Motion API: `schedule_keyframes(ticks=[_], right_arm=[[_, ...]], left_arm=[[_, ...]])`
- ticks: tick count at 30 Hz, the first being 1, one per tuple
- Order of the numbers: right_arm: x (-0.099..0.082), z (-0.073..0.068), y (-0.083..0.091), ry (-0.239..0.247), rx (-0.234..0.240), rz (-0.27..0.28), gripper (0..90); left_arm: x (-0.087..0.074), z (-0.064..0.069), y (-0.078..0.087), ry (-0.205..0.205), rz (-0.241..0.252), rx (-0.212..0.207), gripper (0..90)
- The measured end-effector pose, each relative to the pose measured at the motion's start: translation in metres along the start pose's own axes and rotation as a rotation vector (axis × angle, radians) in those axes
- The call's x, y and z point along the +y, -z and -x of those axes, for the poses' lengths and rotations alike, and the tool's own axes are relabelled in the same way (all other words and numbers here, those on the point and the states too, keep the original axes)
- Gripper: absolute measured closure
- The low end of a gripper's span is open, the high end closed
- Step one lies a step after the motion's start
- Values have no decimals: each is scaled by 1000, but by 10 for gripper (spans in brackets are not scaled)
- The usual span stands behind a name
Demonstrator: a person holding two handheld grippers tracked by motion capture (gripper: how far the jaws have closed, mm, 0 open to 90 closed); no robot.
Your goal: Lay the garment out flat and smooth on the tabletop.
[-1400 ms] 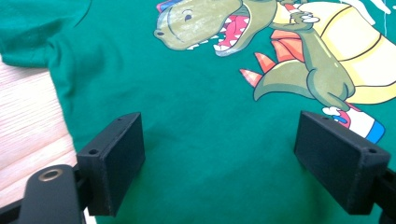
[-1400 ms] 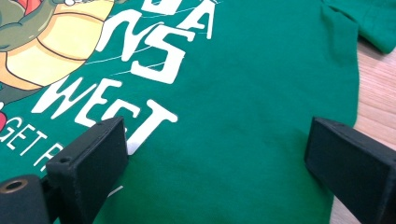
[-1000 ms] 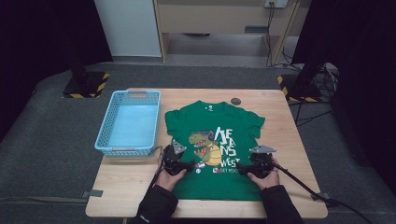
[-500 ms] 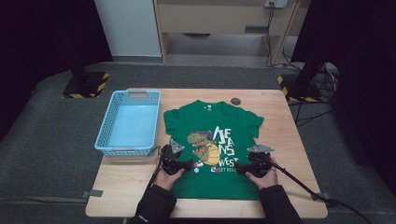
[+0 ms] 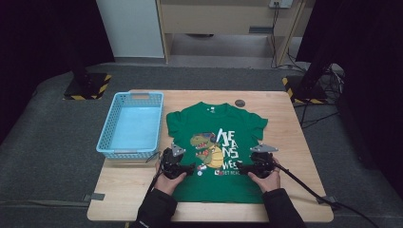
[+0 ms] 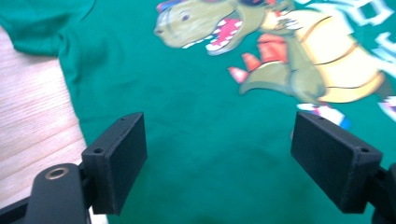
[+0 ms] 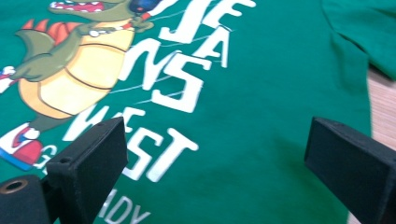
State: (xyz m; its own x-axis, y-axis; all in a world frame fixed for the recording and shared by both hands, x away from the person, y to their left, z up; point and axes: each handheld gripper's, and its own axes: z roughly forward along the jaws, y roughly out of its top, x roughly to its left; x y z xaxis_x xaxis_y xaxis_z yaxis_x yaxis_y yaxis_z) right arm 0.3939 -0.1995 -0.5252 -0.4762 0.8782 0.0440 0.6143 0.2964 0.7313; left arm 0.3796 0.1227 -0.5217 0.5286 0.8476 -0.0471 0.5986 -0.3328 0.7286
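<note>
Green T-shirt [image 5: 216,142] lies flat mid-table [image 5: 294,142]; left gripper [image 5: 189,168] at its 8 o'clock, right gripper [image 5: 243,168] at 4 o'clock, both spread wide above the cloth, gripping nothing.

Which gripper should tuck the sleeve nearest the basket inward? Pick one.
Left. The left gripper hovers open over the green T-shirt on the blue basket side; the right gripper is across the print.

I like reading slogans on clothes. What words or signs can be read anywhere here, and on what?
"JEANS" on the green T-shirt, white letters.
"WEST" below it on the same shirt.
"HDY", a cut-off line beneath.
Small label by the print on the shirt: too small to read.
</note>
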Motion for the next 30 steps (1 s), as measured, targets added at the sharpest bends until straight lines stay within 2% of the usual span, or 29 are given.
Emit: schedule_keyframes(ticks=[5,7,11,15,20,30], right_arm=[[2,-4,6,8,12,14,53],[3,-4,8,4,15,17,51],[3,-6,17,11,29,39,50],[-2,-12,22,33,47,22,43],[-3,-13,25,36,55,19,39],[-4,-6,37,18,48,52,37]], left_arm=[[-1,7,12,-30,11,-6,153],[-4,9,19,-36,32,-5,152],[-7,8,28,-27,53,-5,153],[-8,5,38,-23,72,-4,148],[-10,1,43,-29,71,-1,145],[-18,-3,48,-34,66,0,135]])
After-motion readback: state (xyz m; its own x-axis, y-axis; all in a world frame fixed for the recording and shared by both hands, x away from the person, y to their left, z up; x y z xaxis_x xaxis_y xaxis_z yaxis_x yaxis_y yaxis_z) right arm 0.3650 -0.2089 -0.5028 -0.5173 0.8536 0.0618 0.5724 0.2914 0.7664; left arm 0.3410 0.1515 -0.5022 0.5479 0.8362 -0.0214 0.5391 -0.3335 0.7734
